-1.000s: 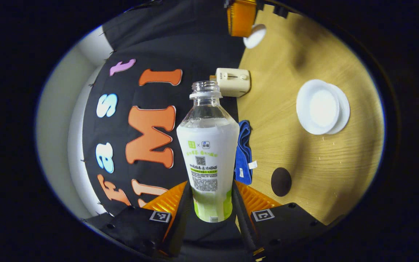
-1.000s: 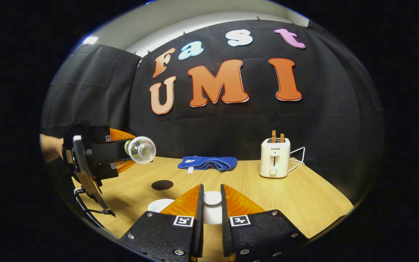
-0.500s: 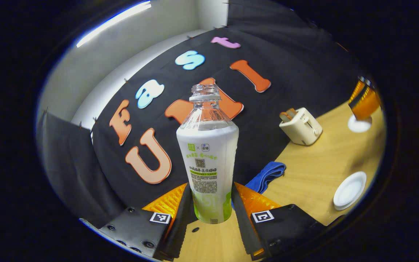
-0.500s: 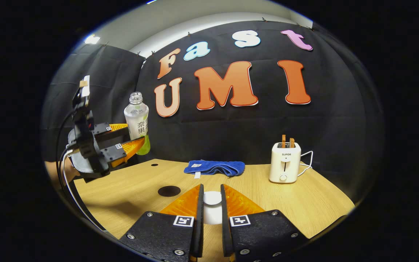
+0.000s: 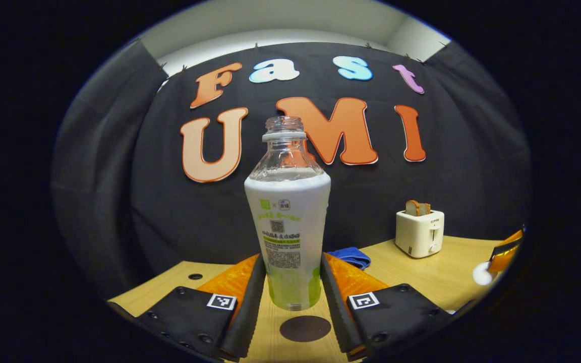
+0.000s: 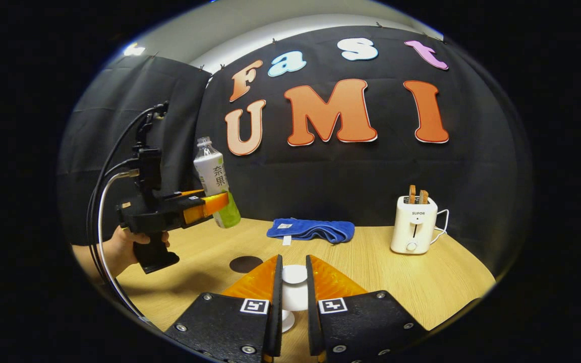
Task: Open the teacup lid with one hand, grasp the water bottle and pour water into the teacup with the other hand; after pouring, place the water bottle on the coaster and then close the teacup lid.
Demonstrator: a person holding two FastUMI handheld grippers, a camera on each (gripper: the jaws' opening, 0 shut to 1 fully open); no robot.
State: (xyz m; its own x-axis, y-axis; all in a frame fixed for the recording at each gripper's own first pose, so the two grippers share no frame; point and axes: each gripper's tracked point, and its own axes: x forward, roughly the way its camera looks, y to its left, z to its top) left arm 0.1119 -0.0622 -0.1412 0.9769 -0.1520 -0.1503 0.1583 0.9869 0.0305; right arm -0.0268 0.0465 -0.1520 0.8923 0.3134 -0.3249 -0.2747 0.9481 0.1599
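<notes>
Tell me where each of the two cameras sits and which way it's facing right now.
Left gripper view: rides the left gripper, facing the back wall; its fingers clamp the upright water bottle above the coaster.
Right gripper view: rides the right gripper, facing the same wall; its fingers hold the teacup lid; a hand shows left.
Shared: bottle, coaster, toaster, blue cloth, table.

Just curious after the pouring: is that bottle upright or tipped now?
Upright. The water bottle stands neck-up between the left gripper's fingers, above the coaster.
</notes>
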